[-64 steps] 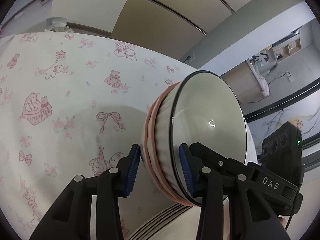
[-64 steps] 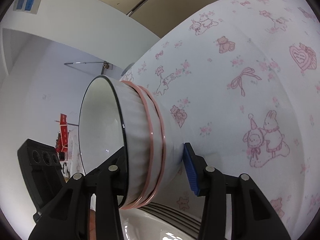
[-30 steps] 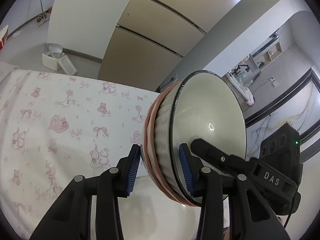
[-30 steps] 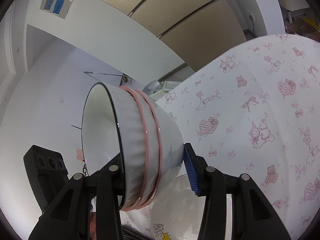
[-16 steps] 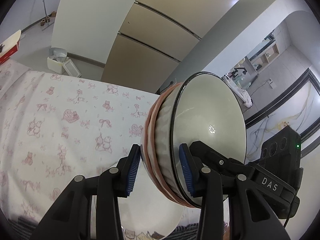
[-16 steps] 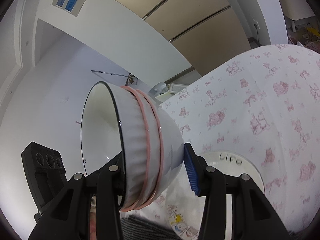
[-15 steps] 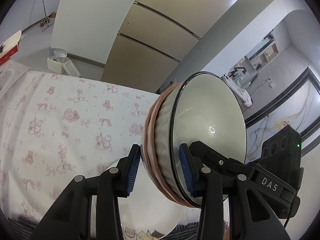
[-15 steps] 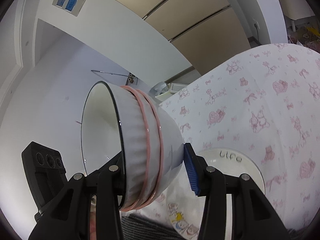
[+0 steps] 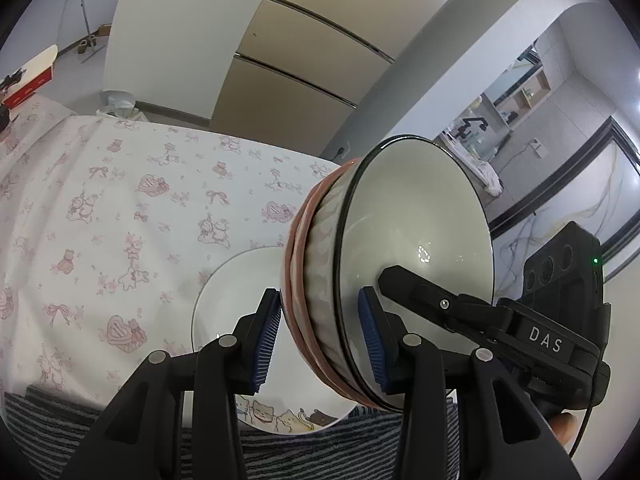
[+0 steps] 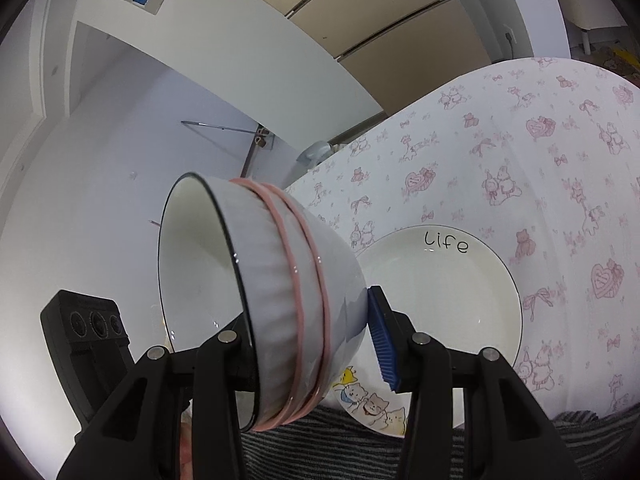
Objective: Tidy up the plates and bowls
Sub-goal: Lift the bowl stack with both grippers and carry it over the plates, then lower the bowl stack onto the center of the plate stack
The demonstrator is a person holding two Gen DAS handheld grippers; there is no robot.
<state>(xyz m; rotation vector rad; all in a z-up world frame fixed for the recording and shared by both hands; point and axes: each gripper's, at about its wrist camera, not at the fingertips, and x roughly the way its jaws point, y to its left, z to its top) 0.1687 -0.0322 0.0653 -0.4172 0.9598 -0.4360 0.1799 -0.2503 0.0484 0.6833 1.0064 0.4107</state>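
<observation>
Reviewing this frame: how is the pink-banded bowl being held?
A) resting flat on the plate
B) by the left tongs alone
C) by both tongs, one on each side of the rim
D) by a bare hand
C: the left tongs and right tongs each straddle the bowl's wall, above the plate.

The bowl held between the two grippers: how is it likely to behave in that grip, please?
The bowl looks like glazed ceramic, so probably stiff, fragile and slick against the pads. Both the left gripper and right gripper pinch its wall, one finger inside; held on its side, it could pivot if either loosens.
</observation>
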